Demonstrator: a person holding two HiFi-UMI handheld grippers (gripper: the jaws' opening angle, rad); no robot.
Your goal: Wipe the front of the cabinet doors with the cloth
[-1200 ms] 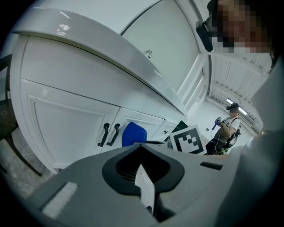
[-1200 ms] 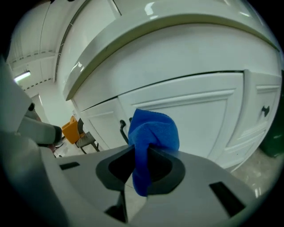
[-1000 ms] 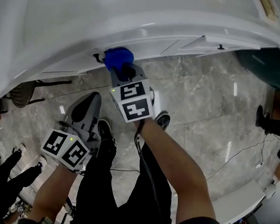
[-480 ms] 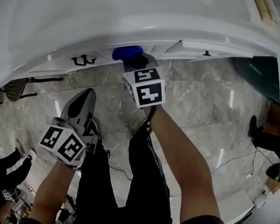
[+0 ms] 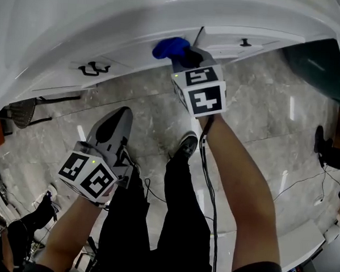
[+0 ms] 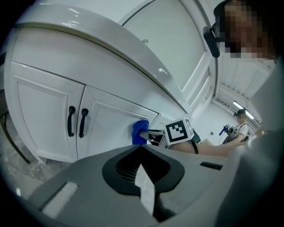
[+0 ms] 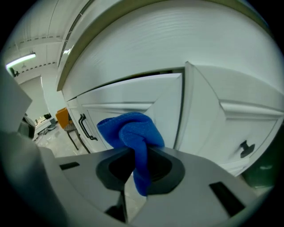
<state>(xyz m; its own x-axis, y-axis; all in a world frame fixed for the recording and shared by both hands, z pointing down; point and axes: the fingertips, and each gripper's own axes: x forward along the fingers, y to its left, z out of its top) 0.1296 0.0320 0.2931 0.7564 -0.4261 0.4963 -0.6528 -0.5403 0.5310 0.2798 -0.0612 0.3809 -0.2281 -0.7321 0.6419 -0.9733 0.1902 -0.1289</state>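
The blue cloth [image 5: 170, 47] is bunched against the white cabinet front [image 5: 134, 59], to the right of a pair of black door handles [image 5: 93, 69]. My right gripper [image 5: 183, 55] is shut on the cloth [image 7: 133, 137], which hangs down between its jaws. The cloth touches the door panel [image 7: 133, 106] close to its right edge. The door [image 7: 235, 119] to the right of it stands at an angle, seemingly ajar. My left gripper [image 5: 117, 115] hangs low over the floor, away from the cabinet, shut with nothing in it [image 6: 141, 162]. From there I see the cloth [image 6: 140, 132] and the handles [image 6: 76, 122].
The countertop [image 5: 108, 15] overhangs the doors. Below are the person's legs, shoes [image 5: 183, 147] and a cable [image 5: 209, 191] on the grey marble floor. A chair [image 5: 23, 112] stands at the left. Other people's feet [image 5: 328, 152] show at the right edge.
My right gripper has slid the cloth to the right along the cabinet front, away from the black handles. The left gripper has stayed low by the leg.
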